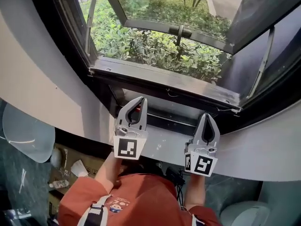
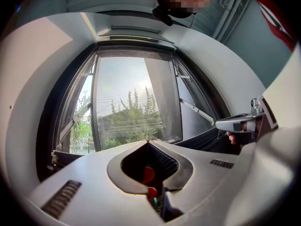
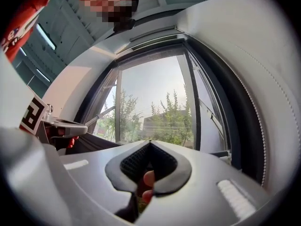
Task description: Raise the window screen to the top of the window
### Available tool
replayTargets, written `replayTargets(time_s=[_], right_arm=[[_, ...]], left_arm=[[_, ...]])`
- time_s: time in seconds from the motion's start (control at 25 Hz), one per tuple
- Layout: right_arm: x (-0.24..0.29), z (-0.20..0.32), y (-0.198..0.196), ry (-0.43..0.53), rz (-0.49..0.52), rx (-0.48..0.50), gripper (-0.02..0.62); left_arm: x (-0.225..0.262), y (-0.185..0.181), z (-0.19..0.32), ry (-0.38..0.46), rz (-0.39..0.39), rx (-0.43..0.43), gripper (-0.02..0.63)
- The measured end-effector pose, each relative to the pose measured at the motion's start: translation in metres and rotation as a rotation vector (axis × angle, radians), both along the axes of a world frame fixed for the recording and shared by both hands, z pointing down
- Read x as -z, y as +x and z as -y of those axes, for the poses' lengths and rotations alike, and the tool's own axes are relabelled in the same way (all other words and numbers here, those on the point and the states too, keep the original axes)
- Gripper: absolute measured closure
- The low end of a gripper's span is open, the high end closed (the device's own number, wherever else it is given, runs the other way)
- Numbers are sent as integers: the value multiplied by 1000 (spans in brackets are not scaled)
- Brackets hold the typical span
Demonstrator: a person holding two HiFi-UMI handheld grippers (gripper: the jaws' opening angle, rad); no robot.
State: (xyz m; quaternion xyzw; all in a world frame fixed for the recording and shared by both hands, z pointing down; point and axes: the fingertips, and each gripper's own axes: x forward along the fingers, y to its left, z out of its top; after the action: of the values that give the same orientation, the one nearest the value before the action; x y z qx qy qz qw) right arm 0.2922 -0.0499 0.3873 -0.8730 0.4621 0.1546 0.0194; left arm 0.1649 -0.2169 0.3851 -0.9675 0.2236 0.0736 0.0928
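In the left gripper view, the left gripper [image 2: 148,142] is pressing its two pale grey jaws together tip to tip, with nothing between them. Only small red shapes are showing through the dark ribbed hollow behind the tips. In its own view the right gripper [image 3: 150,142] is doing likewise, jaws meeting and empty, with fingertips [image 3: 148,178] peeking through the hollow behind them.

Ahead of both pairs of tips the black-framed window [image 1: 164,86] is standing open, its tinted glass sash [image 1: 178,4] swung outward.

Only the head view is showing what lies close to the tips. A dark horizontal rail [image 1: 162,121] is running along the foot of the opening just beyond them, and green leafy shrubs [image 1: 155,51] are growing farther out and below. The window screen's mesh cannot be made out in any view, nor whether that rail belongs to it.

Only the gripper views are showing pale sky, thin trees and a low building far ahead of the jaws. They alone also show the white slatted housing [image 2: 134,36] high above the jaws at the window's top. Each is also catching the other gripper off to one side.

Behind the jaws, the head view is showing a black-and-white square-marker cube [image 1: 127,147] on each gripper and the person's orange-red top [image 1: 141,197]. The small print on its chest is too small to read. A white rounded shell [image 1: 26,133] is lying well to the left of the left jaws.
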Motion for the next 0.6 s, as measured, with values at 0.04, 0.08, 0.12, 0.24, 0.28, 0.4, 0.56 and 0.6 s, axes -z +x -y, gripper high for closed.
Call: replayTargets(time_s=[0.04, 0.08, 0.12, 0.24, 0.28, 0.4, 0.56, 0.6], right_arm=[[-1, -1, 5, -2, -2, 2, 586], [-2, -2, 9, -7, -8, 1, 586], [-2, -1, 11, -14, -14, 1, 586], [-3, 5, 14, -52, -36, 9, 586], [-4, 7, 14, -69, -44, 8, 586], [-5, 14, 15, -132, -82, -1, 586], [-6, 34, 7, -269, -197, 34, 584], [-10, 38, 5, -316, -213, 39, 584]], left_arm=[[-1, 4, -2, 13, 12, 3, 600], [-1, 7, -2, 22, 23, 6, 600], [-1, 10, -2, 30, 31, 9, 600], [-3, 14, 4, 52, 63, 14, 599], [-3, 15, 7, 59, 78, 14, 597], [-6, 19, 13, 103, 134, 0, 577], [-14, 23, 21, 208, 222, -15, 541], [-17, 23, 22, 246, 246, -17, 533]])
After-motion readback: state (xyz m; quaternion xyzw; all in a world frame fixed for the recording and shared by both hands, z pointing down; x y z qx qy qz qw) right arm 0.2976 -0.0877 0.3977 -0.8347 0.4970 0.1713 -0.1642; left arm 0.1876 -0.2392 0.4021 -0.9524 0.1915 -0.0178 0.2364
